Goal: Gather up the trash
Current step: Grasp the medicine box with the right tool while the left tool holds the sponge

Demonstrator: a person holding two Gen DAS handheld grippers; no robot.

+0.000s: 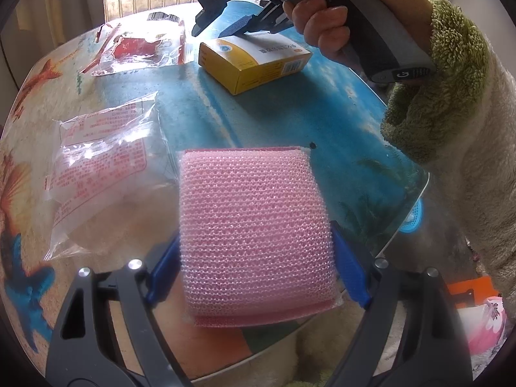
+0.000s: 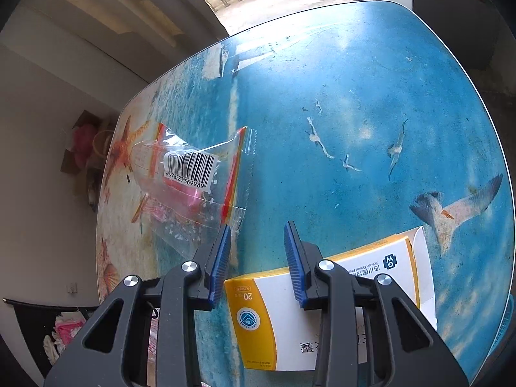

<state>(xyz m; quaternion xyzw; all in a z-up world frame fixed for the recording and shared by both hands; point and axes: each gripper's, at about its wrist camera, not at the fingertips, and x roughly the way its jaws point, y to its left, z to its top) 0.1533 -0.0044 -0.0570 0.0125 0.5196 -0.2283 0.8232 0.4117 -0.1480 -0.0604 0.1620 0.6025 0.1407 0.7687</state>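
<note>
The table (image 2: 354,103) carries a printed sea-and-beach surface. On it lie a yellow-and-white carton (image 1: 254,61), a clear bag with red print (image 1: 103,167) and a barcoded clear bag (image 2: 193,174). The left gripper (image 1: 256,271) is clamped on a pink mesh sponge (image 1: 254,225), both blue pads pressing its sides. The right gripper (image 2: 258,258), gripped by a hand (image 1: 325,16) in a fleecy sleeve (image 1: 451,90), stands partly open just above the carton's near end, holding nothing.

The barcode label (image 2: 189,169) on my clear bag (image 2: 193,180), at ten o'clock, reads 6 978723 569989. The yellow-and-white box (image 2: 258,316) at six o'clock shows "20".
</note>
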